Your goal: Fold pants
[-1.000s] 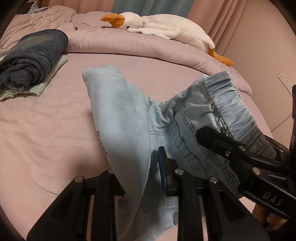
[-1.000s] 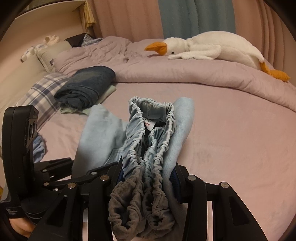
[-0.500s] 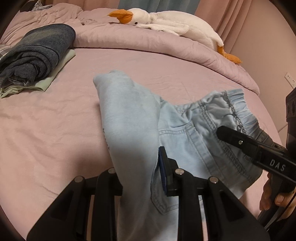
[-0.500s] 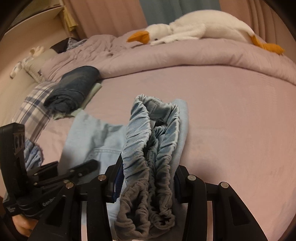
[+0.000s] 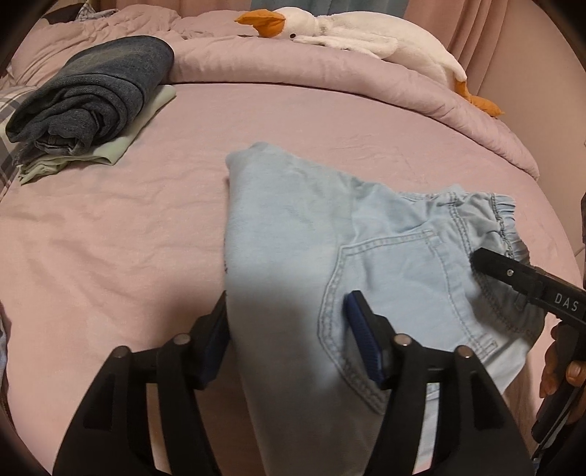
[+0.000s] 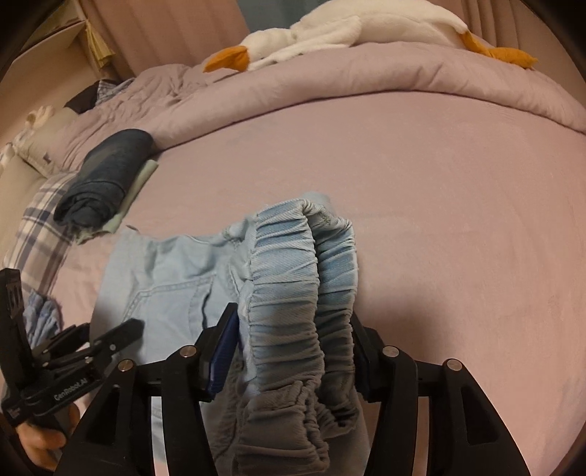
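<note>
**Operator:** Looking down my left gripper (image 5: pixel 289 329), I see the light blue pants (image 5: pixel 329 241) lying folded on the pink bed sheet (image 5: pixel 110 227). My left jaws have just been opening; the folded leg runs between them, and the right blue pad stands clear of the cloth, out over the back pocket. The left pad sits right at the fold's edge, and I cannot tell whether it touches.

**Observer:** And your other hand?

**Operator:** My right gripper (image 6: pixel 293 351) is at the elastic waistband (image 6: pixel 296 278). Those jaws have also just been opening. The bunched waistband stands between them, with the left pad drawn away from it; the right pad is hidden behind the fabric.

**Observer:** Anything else on the bed?

**Operator:** Folded dark jeans (image 5: pixel 91 95) rest on a pale green garment (image 5: pixel 124 146) at the far left, well apart from the pants. A plush goose (image 5: pixel 348 33) lies along the rolled duvet (image 5: pixel 329 80) at the back.
</note>
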{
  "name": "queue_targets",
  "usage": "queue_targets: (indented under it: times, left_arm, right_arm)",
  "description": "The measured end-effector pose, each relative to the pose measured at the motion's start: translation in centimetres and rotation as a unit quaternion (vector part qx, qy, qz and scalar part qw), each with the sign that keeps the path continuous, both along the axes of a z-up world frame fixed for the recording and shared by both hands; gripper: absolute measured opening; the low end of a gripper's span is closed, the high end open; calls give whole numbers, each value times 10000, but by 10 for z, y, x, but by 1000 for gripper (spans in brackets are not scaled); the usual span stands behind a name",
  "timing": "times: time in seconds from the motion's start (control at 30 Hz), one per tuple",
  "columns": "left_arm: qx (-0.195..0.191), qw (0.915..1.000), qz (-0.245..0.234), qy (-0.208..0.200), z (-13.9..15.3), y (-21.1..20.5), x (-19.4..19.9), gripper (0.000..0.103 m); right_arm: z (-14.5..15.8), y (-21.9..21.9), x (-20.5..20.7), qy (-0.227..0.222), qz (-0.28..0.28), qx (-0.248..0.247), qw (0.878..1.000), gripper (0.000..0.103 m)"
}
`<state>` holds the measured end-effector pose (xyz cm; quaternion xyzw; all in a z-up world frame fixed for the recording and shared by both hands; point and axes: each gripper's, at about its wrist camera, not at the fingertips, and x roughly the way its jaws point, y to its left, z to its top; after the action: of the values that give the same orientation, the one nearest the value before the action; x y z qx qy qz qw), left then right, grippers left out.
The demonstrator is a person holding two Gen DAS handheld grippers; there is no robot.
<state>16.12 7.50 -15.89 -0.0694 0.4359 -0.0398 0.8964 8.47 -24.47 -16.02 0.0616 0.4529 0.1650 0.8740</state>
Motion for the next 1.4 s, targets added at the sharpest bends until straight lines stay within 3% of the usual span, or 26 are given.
queue_targets:
  times: [0.3,0.5,0.77,1.03,1.23,1.4]
  left_arm:
    - [31,10000,42,-29,2,3,-12,66]
    - [-7,10000,26,-5,-3,7,-23,66]
    - [160,9999,52,-23,-3,4,-27,68]
    - [63,10000,44,-11,-4,1,-50,66]
    - [138,9999,69,-8,-10,-2,-52,68]
    - [92,9999,108,5,1,-3,-58,66]
  right_arm:
    - [6,-7,-5,-37,-32,45,10000,57]
    - [9,-8,-16,-178,4,-278,9995,57]
    - [-3,-14,-11,55,-74,-251,9996,59]
    - [9,-19,-38,-172,19,-248,9995,59]
    - [-13,-17,-32,115,-5,-414,9991,59]
    - [-5,-13,-38,66,-58,-504,9987,59]
